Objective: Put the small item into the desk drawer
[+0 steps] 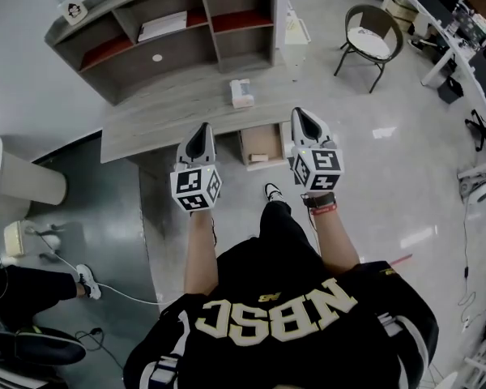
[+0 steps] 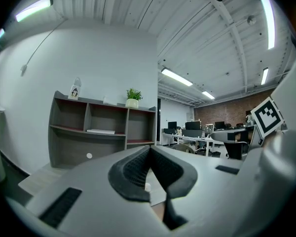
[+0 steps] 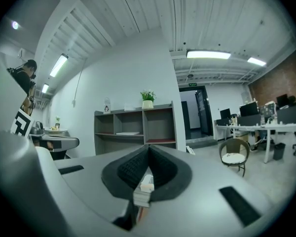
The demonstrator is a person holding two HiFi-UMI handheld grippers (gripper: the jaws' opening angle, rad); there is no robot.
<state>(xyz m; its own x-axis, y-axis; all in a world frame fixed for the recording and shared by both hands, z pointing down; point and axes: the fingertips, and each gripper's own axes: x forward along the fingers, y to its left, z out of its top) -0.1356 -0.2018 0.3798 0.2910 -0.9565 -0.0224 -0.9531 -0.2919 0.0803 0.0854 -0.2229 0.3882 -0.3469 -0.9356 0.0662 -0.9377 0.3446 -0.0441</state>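
A small pale box [image 1: 242, 93] lies on the grey desk [image 1: 162, 116], in front of the shelf unit. Under the desk's front edge a wooden drawer [image 1: 262, 144] stands pulled out. My left gripper [image 1: 201, 130] hovers over the desk's front edge, left of the drawer, its jaws shut with nothing between them [image 2: 149, 148]. My right gripper [image 1: 303, 115] hangs just right of the drawer, also shut and empty [image 3: 148, 147]. In the right gripper view the box [image 3: 146, 183] shows beyond the closed pads, apart from them.
A grey shelf unit [image 1: 170, 31] with red-lined compartments stands at the desk's back. A round chair [image 1: 373, 39] sits on the floor at the right, with office desks [image 1: 462, 31] beyond it. A white cylinder [image 1: 24, 181], a cable and another person's legs [image 1: 32, 286] are at the left.
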